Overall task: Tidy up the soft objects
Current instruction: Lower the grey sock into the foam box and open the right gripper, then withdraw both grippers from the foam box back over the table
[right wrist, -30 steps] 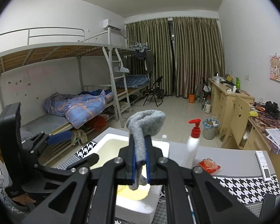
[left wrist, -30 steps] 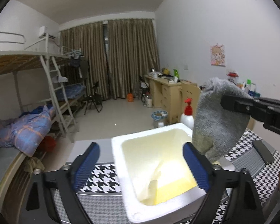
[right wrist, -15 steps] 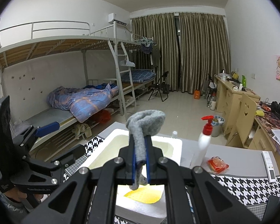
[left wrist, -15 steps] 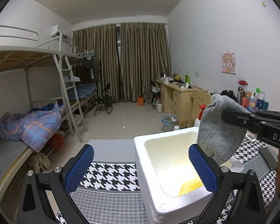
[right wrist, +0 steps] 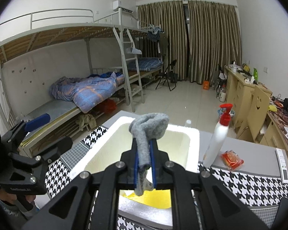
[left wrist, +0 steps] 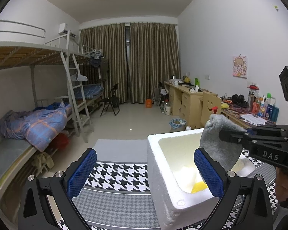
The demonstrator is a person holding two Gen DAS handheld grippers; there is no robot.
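Observation:
A folded grey sock [right wrist: 148,126] stands between the blue pads of my right gripper [right wrist: 144,143], over the open white foam box [right wrist: 194,134]. The jaws are opening, and the sock is still caught between the pads, its tail hanging below them. In the left wrist view the sock [left wrist: 218,140] hangs over the box's [left wrist: 163,172] right half, with the right gripper [left wrist: 222,134] coming in from the right. A yellow sheet [right wrist: 151,199] lies on the box floor. My left gripper [left wrist: 145,153] is wide open with nothing held, its fingers straddling the box's near left corner.
The box rests on a black-and-white houndstooth cloth [left wrist: 121,174]. To its right stand a white spray bottle [right wrist: 218,140] with a red top, a red packet [right wrist: 231,159] and a remote [right wrist: 282,168]. A bunk bed [right wrist: 86,88] lies beyond the table on the left.
The right gripper has sunk a little toward the box with the sock, and its pads stand slightly wider. In the left wrist view the box has slid rightward.

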